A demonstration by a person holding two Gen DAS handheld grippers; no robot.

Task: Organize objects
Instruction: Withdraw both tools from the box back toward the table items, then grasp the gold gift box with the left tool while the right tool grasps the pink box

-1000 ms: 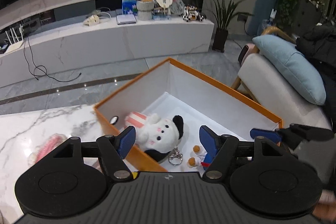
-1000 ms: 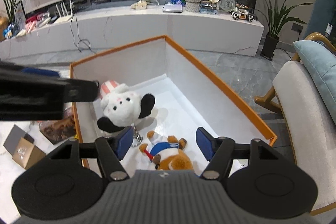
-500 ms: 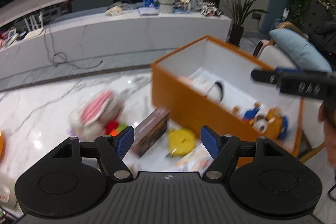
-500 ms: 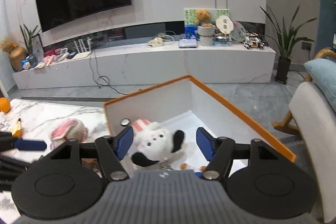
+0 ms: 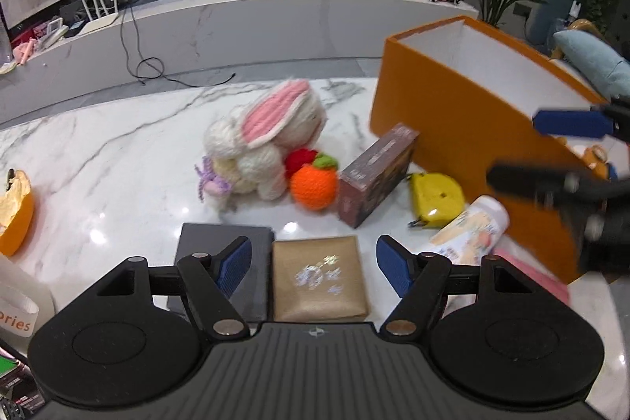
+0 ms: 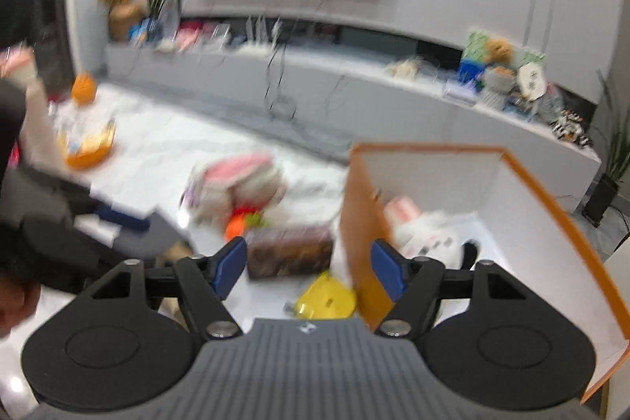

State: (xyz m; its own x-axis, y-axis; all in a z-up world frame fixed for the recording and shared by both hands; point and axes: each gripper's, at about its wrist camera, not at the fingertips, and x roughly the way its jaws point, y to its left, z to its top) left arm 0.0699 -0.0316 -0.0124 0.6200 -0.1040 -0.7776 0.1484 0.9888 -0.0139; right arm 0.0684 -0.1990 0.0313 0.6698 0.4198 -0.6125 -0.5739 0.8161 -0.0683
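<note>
On the marble table [image 5: 118,144] my left gripper [image 5: 313,264] stands open, hovering over a gold box [image 5: 319,276] with a dark grey box [image 5: 204,239] beside it. Beyond lie a knitted rabbit [image 5: 267,140], an orange knitted fruit [image 5: 313,185], a brown box [image 5: 376,176], a yellow tape measure [image 5: 433,197] and a bottle [image 5: 472,227]. The tall orange box [image 5: 453,113] stands at the right. My right gripper [image 6: 309,264] is blurred, its jaws opening with nothing held. It hangs above the brown box [image 6: 289,254] and the tape measure [image 6: 325,298], by the orange box's corner [image 6: 354,207]. A white plush [image 6: 433,243] lies inside.
An orange bowl [image 5: 15,219] and a white bag [image 5: 19,302] sit at the table's left edge. A pink flat item [image 5: 527,270] lies under the bottle. A low white TV bench [image 5: 236,18] with cables runs behind the table.
Both grippers have swung left, away from over the orange box's inside, to the loose things on the table. The left one has also sunk lower. The right view is now motion-blurred.
</note>
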